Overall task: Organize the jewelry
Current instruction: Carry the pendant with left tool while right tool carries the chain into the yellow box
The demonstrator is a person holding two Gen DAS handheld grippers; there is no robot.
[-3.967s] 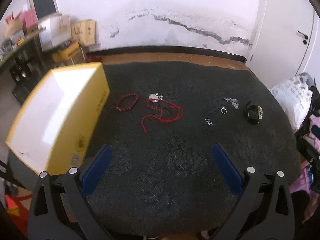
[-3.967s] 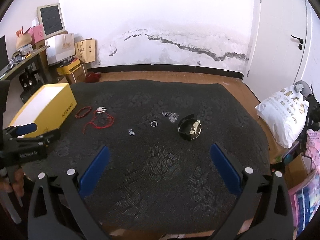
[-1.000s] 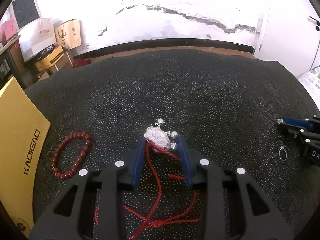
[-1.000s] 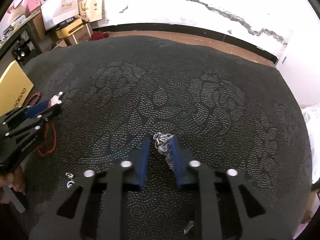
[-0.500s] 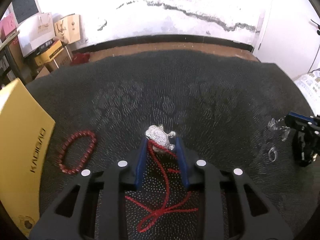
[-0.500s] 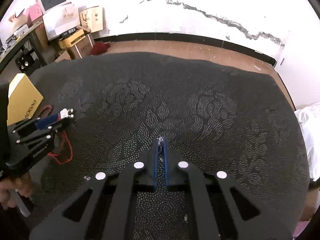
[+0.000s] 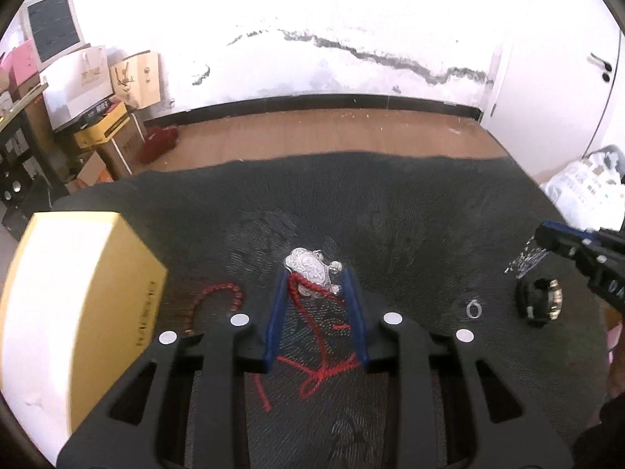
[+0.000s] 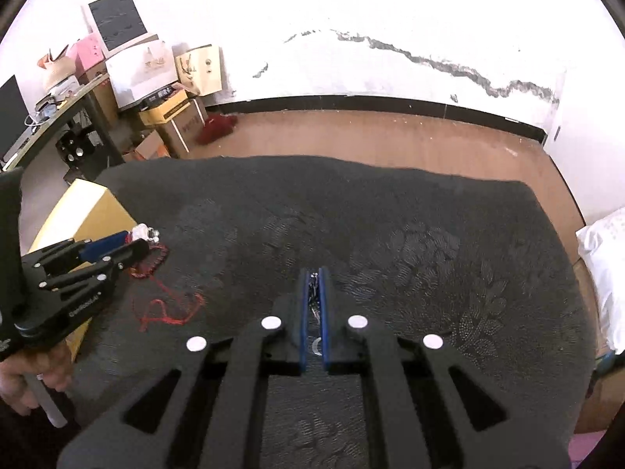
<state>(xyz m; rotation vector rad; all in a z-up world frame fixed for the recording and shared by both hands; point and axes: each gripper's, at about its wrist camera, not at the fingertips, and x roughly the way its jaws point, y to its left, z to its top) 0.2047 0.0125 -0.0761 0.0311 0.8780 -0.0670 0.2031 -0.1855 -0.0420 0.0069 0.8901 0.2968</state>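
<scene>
Left claw (image 7: 315, 277) clenched on silver pendant (image 7: 308, 269), raised above the dark patterned cloth (image 7: 410, 226); its red cord (image 7: 320, 367) dangles below. Right claw (image 8: 313, 275) clamped tight on silver chain (image 8: 312, 285). Yellow box (image 7: 78, 297) at left.

wall (image 7: 351, 19) white, cracked | floor (image 7: 332, 133) wood | boxes (image 8: 172, 117) left | bright

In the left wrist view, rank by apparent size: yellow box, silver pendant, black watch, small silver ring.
1. yellow box, though it sits nearest the camera
2. silver pendant and black watch: alike, and the pendant is raised in the left gripper, so unsure
3. small silver ring
</scene>
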